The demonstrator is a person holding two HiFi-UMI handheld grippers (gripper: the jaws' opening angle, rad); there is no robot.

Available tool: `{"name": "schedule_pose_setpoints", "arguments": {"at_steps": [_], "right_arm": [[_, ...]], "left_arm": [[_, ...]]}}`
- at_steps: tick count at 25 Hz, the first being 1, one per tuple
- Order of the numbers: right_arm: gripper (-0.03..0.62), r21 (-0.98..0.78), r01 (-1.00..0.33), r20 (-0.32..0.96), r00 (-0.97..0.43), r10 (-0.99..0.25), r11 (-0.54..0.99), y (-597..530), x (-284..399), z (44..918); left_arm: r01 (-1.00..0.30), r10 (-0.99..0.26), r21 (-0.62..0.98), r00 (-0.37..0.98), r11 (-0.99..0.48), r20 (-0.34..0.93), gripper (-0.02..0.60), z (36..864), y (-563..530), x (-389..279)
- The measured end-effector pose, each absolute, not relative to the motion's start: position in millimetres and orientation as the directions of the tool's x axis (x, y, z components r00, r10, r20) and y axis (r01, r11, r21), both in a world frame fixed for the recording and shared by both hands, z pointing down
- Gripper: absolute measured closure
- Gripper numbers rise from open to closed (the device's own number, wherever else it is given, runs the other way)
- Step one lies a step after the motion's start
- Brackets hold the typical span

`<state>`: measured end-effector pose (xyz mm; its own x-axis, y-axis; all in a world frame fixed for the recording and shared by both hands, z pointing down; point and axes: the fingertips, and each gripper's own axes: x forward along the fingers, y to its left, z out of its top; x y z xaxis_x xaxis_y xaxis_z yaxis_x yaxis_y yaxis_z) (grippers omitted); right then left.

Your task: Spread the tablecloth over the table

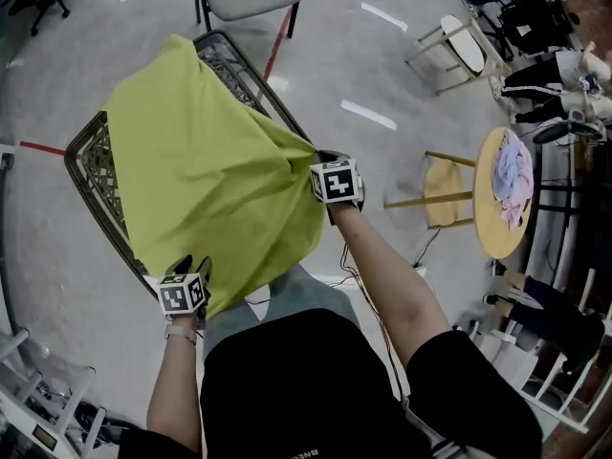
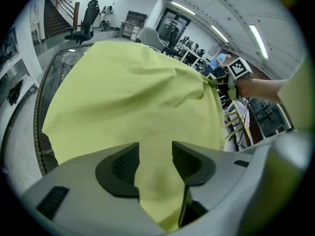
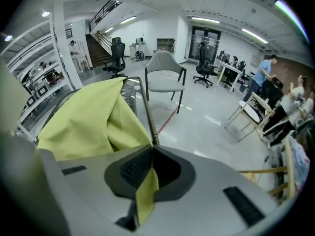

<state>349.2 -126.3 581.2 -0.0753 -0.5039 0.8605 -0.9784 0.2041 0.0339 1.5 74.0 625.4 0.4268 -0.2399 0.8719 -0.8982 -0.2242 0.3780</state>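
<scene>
Yellow-green tablecloth (image 1: 206, 161) over dark wicker table (image 1: 94, 165)

The plain yellow-green fabric tablecloth (image 1: 206, 151) covers a dark brown woven-lattice table (image 1: 91, 165). The left gripper (image 1: 191, 262) and right gripper (image 1: 327, 157) carry black-and-white square patterns. A red tape line (image 1: 277, 51) marks the pale grey floor (image 1: 402, 65).

This is looking like a large open-plan office or lab hall. Long ceiling strip lights (image 2: 258, 41) are running overhead, a staircase (image 3: 101, 45) is climbing to an upper level beside storage shelving (image 3: 42, 80), and a black swivel chair (image 3: 117, 53) is standing on a polished grey floor (image 3: 206, 127) that is carrying a red tape line (image 1: 42, 147). Farther back, a person in blue (image 3: 263, 73) is standing by rows of desks (image 3: 227, 68), and a grey visitor chair (image 3: 165, 75) is standing in the open.
</scene>
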Motion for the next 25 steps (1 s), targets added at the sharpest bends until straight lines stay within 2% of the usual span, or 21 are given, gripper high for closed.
{"name": "schedule_pose_setpoints", "arguments": {"at_steps": [6, 12, 19, 25], "right_arm": [[0.579, 0.031, -0.991, 0.864, -0.04, -0.503, 0.133, -116, 410, 587], [0.579, 0.028, -0.994, 0.87, -0.027, -0.492, 0.104, -108, 440, 592], [0.579, 0.021, -0.996, 0.879, -0.023, -0.475, 0.086, -102, 449, 597], [0.578, 0.019, -0.998, 0.885, -0.014, -0.465, 0.066, -100, 451, 600]], "left_arm": [[-0.893, -0.184, 0.38, 0.427, -0.241, 0.885, 0.365, 643, 79, 30], [-0.926, -0.34, 0.331, 0.374, -0.18, 0.863, 0.365, 625, 31, 17], [-0.956, -0.422, 0.233, 0.288, -0.178, 0.86, 0.365, 617, -44, -20], [-0.979, -0.518, 0.171, 0.202, -0.107, 0.831, 0.365, 604, -116, -57]]}}
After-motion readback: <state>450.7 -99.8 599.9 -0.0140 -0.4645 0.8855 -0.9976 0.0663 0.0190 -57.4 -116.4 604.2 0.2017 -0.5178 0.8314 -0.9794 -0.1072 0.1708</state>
